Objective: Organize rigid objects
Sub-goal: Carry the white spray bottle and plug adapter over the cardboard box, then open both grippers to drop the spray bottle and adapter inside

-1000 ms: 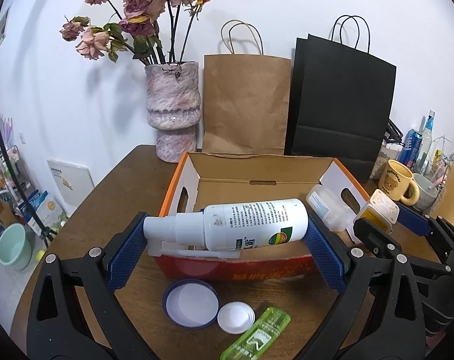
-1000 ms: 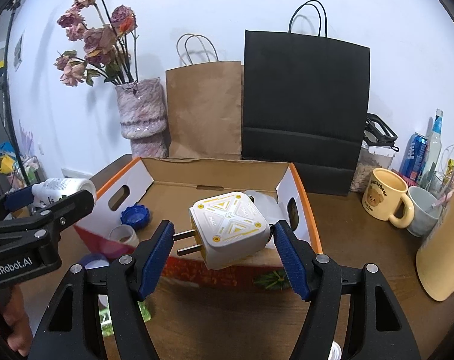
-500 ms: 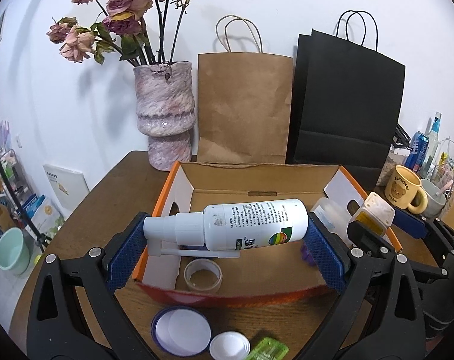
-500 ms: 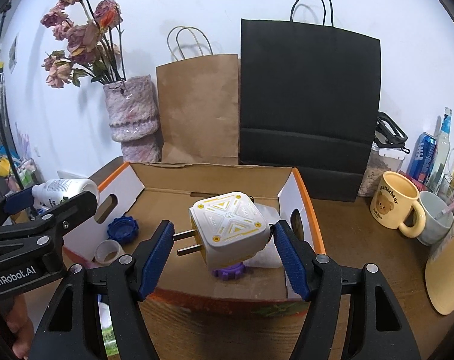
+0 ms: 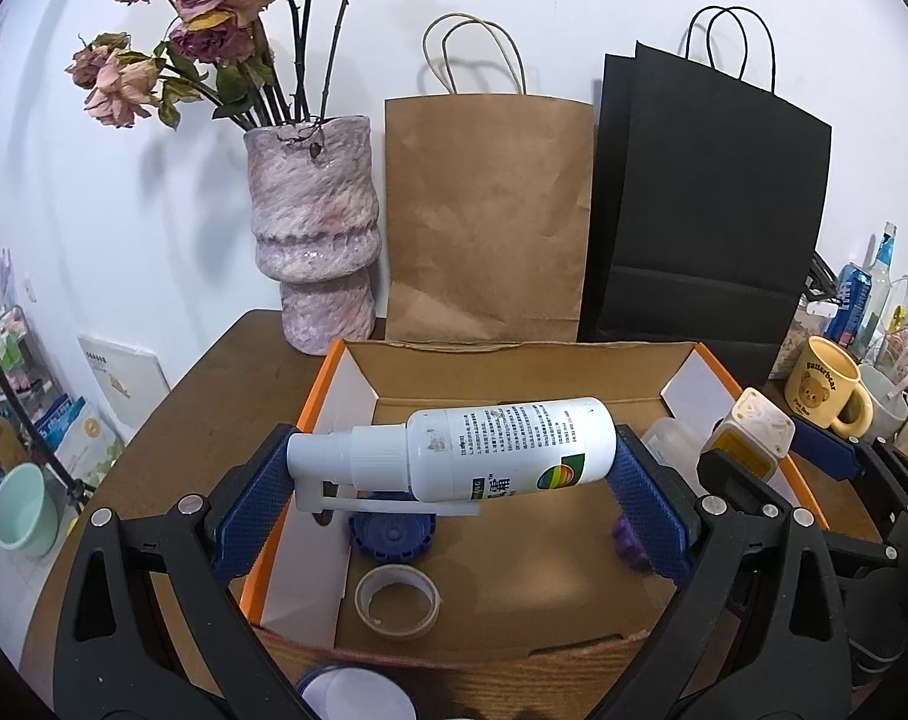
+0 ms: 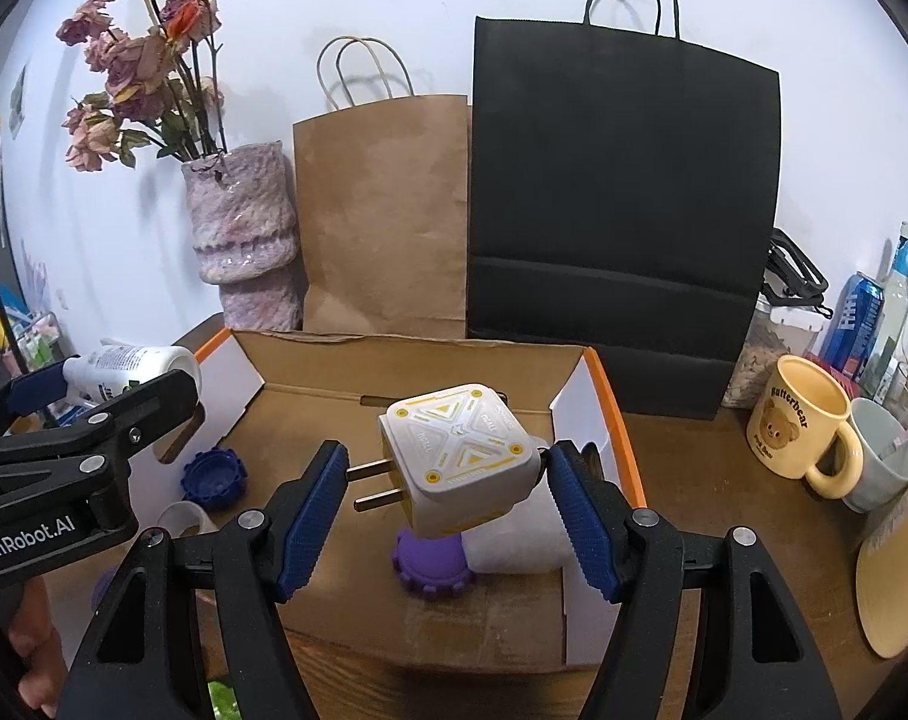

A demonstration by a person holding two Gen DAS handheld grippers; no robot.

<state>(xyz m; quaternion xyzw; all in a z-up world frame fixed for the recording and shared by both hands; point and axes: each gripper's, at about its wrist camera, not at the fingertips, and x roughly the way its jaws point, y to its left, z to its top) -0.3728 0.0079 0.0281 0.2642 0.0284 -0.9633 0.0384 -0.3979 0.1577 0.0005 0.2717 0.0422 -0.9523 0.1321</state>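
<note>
Spray bottle (image 5: 502, 450) lies crosswise in the left hand-held gripper (image 5: 451, 480), pads clamped on its nozzle end and its base, hanging over the open cardboard box (image 5: 514, 363). Plug adapter (image 6: 457, 471) is pinched in the right hand-held gripper (image 6: 448, 510), prongs against the left pad, and hangs above the box interior near its right wall.

Change over the last second: both hands have advanced level toward the box. Earlier both loads sat short of the near wall, over the tabletop (image 5: 214, 396); now both hang inside the rim. Grip on each item is unchanged and neither has tilted.

Box floor already carries a blue cap (image 5: 391, 534), a tape roll (image 5: 397, 600), a purple gear-shaped piece (image 6: 430, 558) and a clear container (image 6: 514, 534). Below the adapter lie the purple piece and the container; below the bottle, the blue cap.

Judgement: transport phase looks nearly complete; lowering and release remain. Free floor shows in the middle, so the bottle likely fits there. Adapter may land on the purple piece unless shifted.
</note>
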